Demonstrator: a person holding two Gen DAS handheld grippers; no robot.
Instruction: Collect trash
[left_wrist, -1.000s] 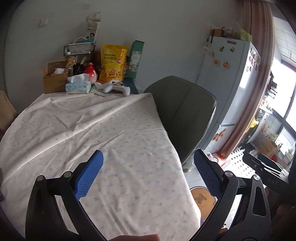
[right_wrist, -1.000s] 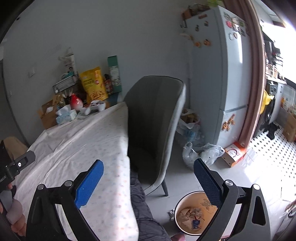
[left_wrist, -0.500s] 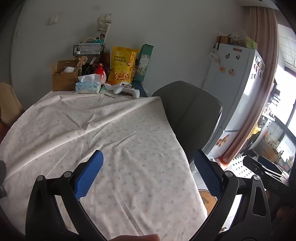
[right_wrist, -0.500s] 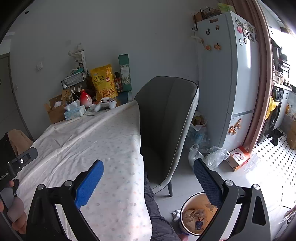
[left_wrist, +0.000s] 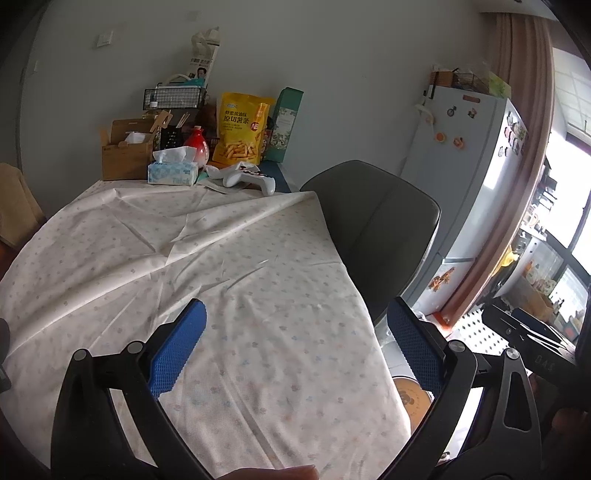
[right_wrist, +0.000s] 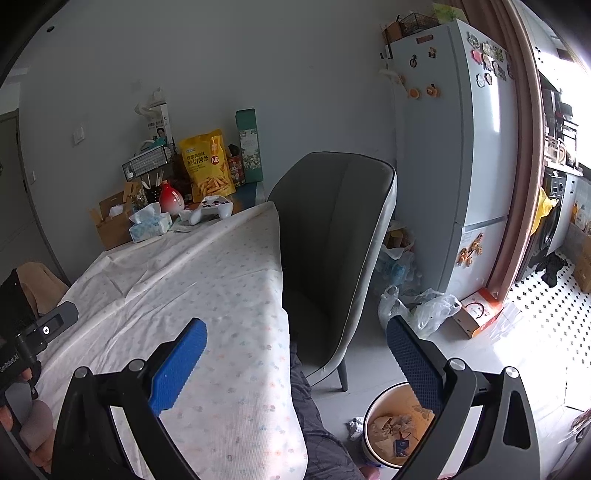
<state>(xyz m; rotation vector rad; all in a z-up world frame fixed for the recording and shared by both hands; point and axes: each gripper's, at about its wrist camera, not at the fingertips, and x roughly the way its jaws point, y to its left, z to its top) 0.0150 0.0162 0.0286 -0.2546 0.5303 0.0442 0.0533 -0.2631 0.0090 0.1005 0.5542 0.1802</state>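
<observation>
Right wrist view shows the trash bin (right_wrist: 391, 424) on the floor beside the grey chair (right_wrist: 332, 258), low and to the right of the cloth-covered surface (right_wrist: 192, 288), with paper scraps already inside and one crumpled scrap (right_wrist: 355, 428) lying on the floor just beside its rim. I see no loose litter on the cloth itself; the far end carries a tissue box (left_wrist: 171, 172), a yellow snack bag (left_wrist: 242, 133) and a white game controller (left_wrist: 251, 179), none of which I judge to be trash. Principal risk, in my assessment: mistaking these kept items for waste, or snagging the wrinkled cloth with a jaw tip and dragging the clutter. A second risk is the reach to the floor scrap, where the chair leg and the person's knee crowd the approach and the bin could be tipped. The right gripper (right_wrist: 295, 369) is held above the near corner of the surface, angled toward the chair and bin, its blue-padded jaws spread wide with nothing between them. The left gripper (left_wrist: 295, 354) hovers over the middle of the cloth, pointing along it toward the far clutter, jaws likewise fully apart and empty. Both are clear of any contact.
</observation>
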